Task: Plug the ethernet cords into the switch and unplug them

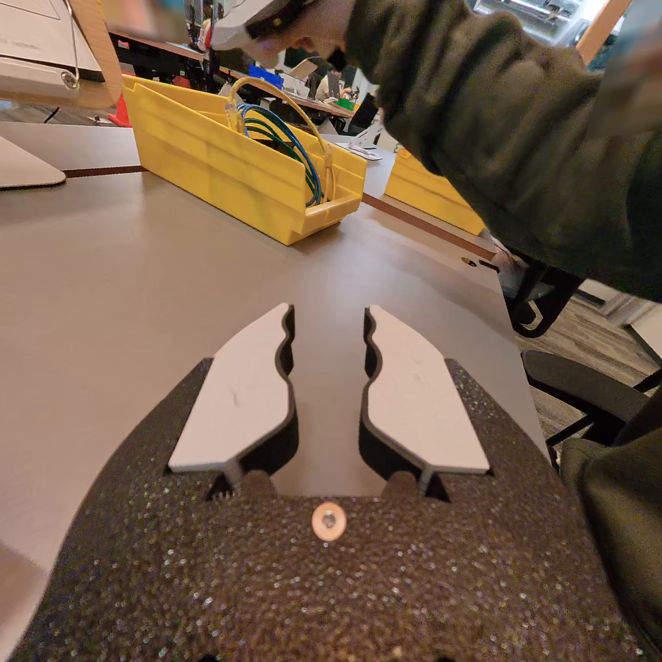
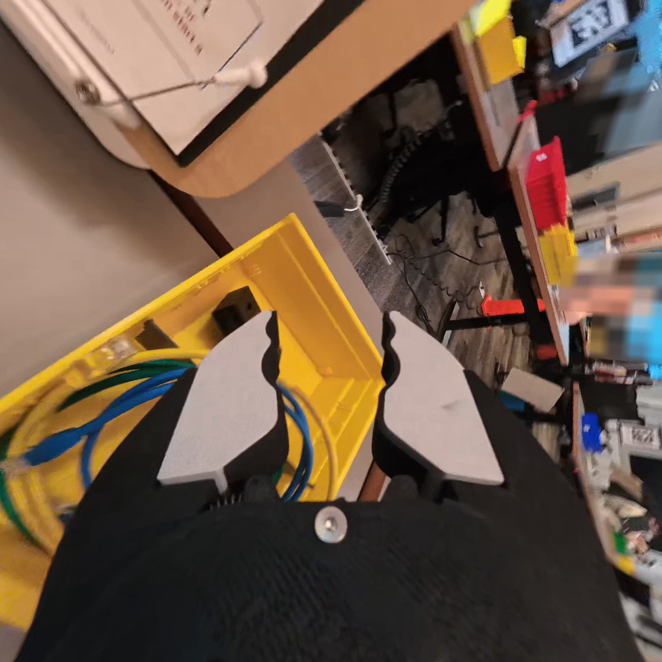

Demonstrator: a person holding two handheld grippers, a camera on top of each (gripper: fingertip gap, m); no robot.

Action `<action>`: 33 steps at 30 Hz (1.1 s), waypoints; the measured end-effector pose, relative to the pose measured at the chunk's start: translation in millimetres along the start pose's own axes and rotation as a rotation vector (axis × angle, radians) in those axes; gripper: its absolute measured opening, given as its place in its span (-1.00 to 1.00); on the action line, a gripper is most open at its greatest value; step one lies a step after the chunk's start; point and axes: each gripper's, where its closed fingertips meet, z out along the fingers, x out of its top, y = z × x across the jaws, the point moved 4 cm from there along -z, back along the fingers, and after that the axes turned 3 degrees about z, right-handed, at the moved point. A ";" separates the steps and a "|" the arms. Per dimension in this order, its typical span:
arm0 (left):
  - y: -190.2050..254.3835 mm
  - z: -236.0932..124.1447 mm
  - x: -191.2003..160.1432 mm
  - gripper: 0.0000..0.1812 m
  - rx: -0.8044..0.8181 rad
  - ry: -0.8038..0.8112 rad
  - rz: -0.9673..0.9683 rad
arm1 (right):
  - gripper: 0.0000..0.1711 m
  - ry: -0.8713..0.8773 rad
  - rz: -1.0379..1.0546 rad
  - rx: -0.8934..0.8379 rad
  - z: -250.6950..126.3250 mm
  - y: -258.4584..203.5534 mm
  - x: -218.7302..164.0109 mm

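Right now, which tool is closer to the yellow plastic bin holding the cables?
Right. The right tool hovers over the yellow plastic bin; the left tool sits back over bare table, the bin well ahead.

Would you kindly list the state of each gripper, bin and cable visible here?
left gripper: open, empty, low over the table.
right gripper: open, empty, above the bin.
yellow bin: upright on the table, holding cables.
yellow cable: loops above the rim.
blue cable: coiled inside.
green cable: coiled inside.

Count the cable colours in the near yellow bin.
3, all coiled in the bin: a yellow cable arching highest, a blue cable looping beneath it, and a green cable inside the blue loop. The bin walls may hide more.
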 end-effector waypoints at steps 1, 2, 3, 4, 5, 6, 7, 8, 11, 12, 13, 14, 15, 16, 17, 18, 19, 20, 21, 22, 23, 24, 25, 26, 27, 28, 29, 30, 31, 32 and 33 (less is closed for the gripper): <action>-0.8 0.1 0.0 -0.59 0.011 0.001 -0.001 | -0.29 -0.002 0.062 -0.029 -14.6 -1.7 -4.3; -1.8 0.1 0.0 -0.59 0.028 0.000 0.001 | -0.23 -0.009 0.126 -0.058 -30.4 -6.2 -12.3; -3.1 0.5 -0.2 -0.57 0.049 -0.003 0.003 | -0.21 -0.006 0.198 -0.084 -46.5 -13.9 -22.7; -4.5 1.0 -0.8 -0.56 0.073 -0.010 0.005 | -0.20 0.004 0.272 -0.095 -61.8 -25.3 -35.0; -5.2 2.0 -1.7 -0.53 0.095 -0.020 0.010 | -0.17 0.014 0.338 -0.098 -75.2 -39.0 -49.0; -5.3 3.4 -2.7 -0.50 0.118 -0.030 0.016 | -0.13 0.015 0.394 -0.095 -86.6 -54.2 -64.7; -5.1 5.6 -4.0 -0.46 0.145 -0.041 0.016 | -0.09 0.003 0.441 -0.099 -95.7 -69.0 -81.9; -3.4 9.3 -5.3 -0.41 0.166 -0.049 0.010 | -0.05 -0.027 0.477 -0.108 -103.0 -82.7 -100.4; 11.9 30.6 -10.8 -0.31 0.172 -0.082 -0.022 | 0.04 -0.105 0.552 -0.161 -115.4 -112.9 -146.8; 15.2 40.8 -12.1 -0.29 0.191 -0.102 -0.013 | 0.07 -0.121 0.577 -0.165 -116.5 -120.3 -158.5; 16.8 52.7 -11.7 -0.26 0.217 -0.121 0.012 | 0.09 -0.132 0.601 -0.171 -116.6 -124.9 -168.5; 17.0 66.0 -9.3 -0.24 0.245 -0.141 0.043 | 0.09 -0.140 0.616 -0.180 -115.6 -126.0 -175.9; 16.5 80.5 -4.5 -0.23 0.272 -0.157 0.067 | 0.09 -0.162 0.617 -0.184 -115.5 -124.7 -180.8; 16.3 96.0 2.4 -0.21 0.291 -0.170 0.080 | 0.11 -0.183 0.616 -0.198 -117.3 -121.6 -184.1; 16.0 112.3 11.2 -0.19 0.303 -0.180 0.083 | 0.12 -0.179 0.615 -0.223 -119.9 -117.1 -185.2; 15.7 128.8 20.7 -0.15 0.312 -0.185 0.083 | 0.11 -0.161 0.620 -0.239 -121.9 -114.1 -185.2; 14.2 145.6 29.1 -0.12 0.322 -0.194 0.086 | 0.10 -0.148 0.632 -0.239 -122.8 -113.0 -184.6; 10.3 161.6 35.9 -0.11 0.344 -0.211 0.088 | 0.10 -0.142 0.643 -0.230 -122.7 -112.8 -183.6; 4.1 176.6 41.8 -0.09 0.381 -0.224 0.083 | 0.11 -0.137 0.643 -0.221 -122.7 -112.9 -181.9; -2.4 190.8 46.4 -0.07 0.416 -0.234 0.068 | 0.11 -0.131 0.632 -0.217 -123.1 -112.9 -179.9; -8.6 204.0 49.6 -0.05 0.440 -0.246 0.052 | 0.11 -0.129 0.616 -0.220 -124.1 -112.6 -178.4; -15.6 215.3 52.9 -0.05 0.471 -0.247 0.037 | 0.11 -0.131 0.604 -0.225 -125.2 -112.1 -177.7; -22.6 224.8 55.4 -0.06 0.500 -0.249 0.034 | 0.11 -0.131 0.595 -0.229 -126.5 -111.6 -177.0; -30.2 232.5 55.5 -0.08 0.531 -0.269 0.044 | 0.11 -0.125 0.591 -0.229 -127.8 -111.4 -175.8; -38.1 238.4 53.6 -0.10 0.566 -0.305 0.052 | 0.11 -0.114 0.596 -0.225 -128.9 -111.2 -174.4; -44.7 243.0 51.2 -0.11 0.593 -0.333 0.053 | 0.11 -0.102 0.608 -0.218 -129.8 -111.0 -173.1; -49.4 247.2 48.7 -0.14 0.605 -0.354 0.054 | 0.10 -0.091 0.619 -0.211 -130.3 -110.9 -172.0; -53.2 250.7 45.2 -0.19 0.611 -0.379 0.056 | 0.10 -0.084 0.624 -0.207 -130.5 -110.7 -171.3; -56.1 253.5 41.4 -0.19 0.613 -0.407 0.059 | 0.10 -0.086 0.620 -0.204 -130.3 -110.8 -171.4; -58.0 256.1 38.2 -0.19 0.607 -0.434 0.071 | 0.10 -0.093 0.612 -0.206 -129.9 -110.9 -172.0; -59.6 258.2 36.4 -0.25 0.597 -0.456 0.104 | 0.10 -0.095 0.608 -0.207 -129.5 -111.0 -172.1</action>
